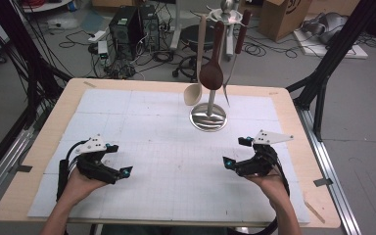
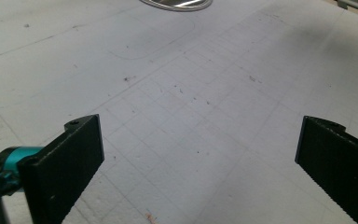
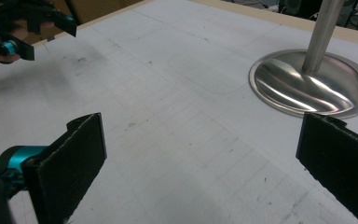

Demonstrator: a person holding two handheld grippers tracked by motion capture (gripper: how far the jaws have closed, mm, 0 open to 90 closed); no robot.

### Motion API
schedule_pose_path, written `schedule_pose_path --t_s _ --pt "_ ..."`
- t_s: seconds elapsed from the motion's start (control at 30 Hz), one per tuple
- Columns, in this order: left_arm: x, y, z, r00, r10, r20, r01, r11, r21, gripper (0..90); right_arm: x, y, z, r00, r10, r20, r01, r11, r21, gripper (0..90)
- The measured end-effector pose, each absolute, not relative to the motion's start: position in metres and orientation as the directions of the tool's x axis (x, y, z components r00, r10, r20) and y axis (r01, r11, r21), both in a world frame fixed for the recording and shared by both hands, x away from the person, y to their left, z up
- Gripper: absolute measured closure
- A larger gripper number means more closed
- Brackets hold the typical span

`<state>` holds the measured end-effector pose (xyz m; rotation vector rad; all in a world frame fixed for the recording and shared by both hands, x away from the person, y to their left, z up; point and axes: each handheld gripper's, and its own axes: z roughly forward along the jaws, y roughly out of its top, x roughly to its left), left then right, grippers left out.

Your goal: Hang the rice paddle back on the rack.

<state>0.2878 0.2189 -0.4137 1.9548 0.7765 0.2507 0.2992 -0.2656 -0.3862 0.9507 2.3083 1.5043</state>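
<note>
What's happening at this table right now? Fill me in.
A person holds the left gripper and right gripper low over the white mat, both open and holding nothing. Beyond them a metal utensil stand carries a dark wooden spoon, a pale ladle and a fork, all untouched.

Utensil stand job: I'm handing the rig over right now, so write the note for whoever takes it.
Left gripper: open, empty, low over the white mat at the near left.
Right gripper: open, empty, low over the mat at the near right, pointing toward the stand's round base.
Things: the metal stand sits at the far middle of the mat. A pale ladle, a dark wooden spoon and a dark-handled fork hang from its top.
Done: nothing is gripped or touched; all three utensils are on the stand.
Left: the whole job, probably reaching for the first utensil.
</note>
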Motion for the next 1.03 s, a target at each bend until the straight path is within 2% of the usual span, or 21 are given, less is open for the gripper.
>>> schedule_pose_path --t_s 1.03 --pt "0.286 0.216 -0.419 0.779 0.607 -0.155 0.418 -0.319 0.851 1.7 0.274 -0.267 -0.424 -0.753 0.632 0.183 0.422 0.25 0.871 0.6"
